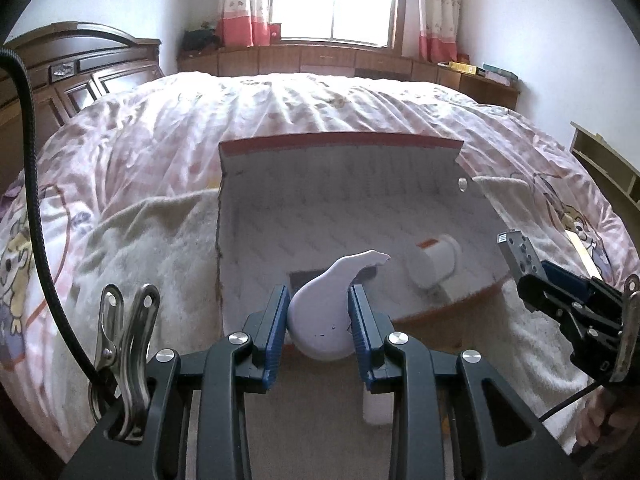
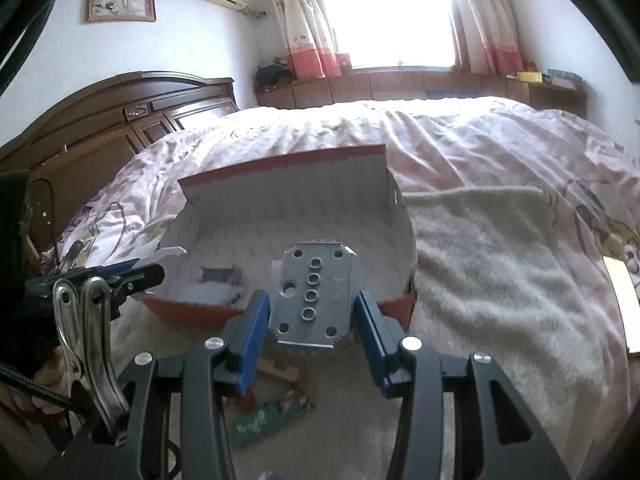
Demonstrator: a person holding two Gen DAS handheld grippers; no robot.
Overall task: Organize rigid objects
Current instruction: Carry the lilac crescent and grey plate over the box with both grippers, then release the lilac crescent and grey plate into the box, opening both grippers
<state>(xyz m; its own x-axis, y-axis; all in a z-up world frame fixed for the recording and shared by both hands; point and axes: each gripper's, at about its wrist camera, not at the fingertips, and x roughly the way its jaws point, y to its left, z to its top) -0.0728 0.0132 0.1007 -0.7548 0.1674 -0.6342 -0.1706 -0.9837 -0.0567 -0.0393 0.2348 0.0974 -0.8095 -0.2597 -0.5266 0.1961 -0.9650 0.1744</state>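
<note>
We are partway through. The left gripper (image 1: 319,322) is clamped on a white pear-shaped piece (image 1: 320,312) and the right gripper (image 2: 310,330) on a grey metal plate with holes (image 2: 312,300), both held over the near edge of the open box (image 1: 340,150) on the bed (image 1: 160,120). A white cylinder (image 1: 434,262) already lies inside. Both held items are not yet released, and small objects (image 2: 272,412) remain on the blanket near us.
</note>
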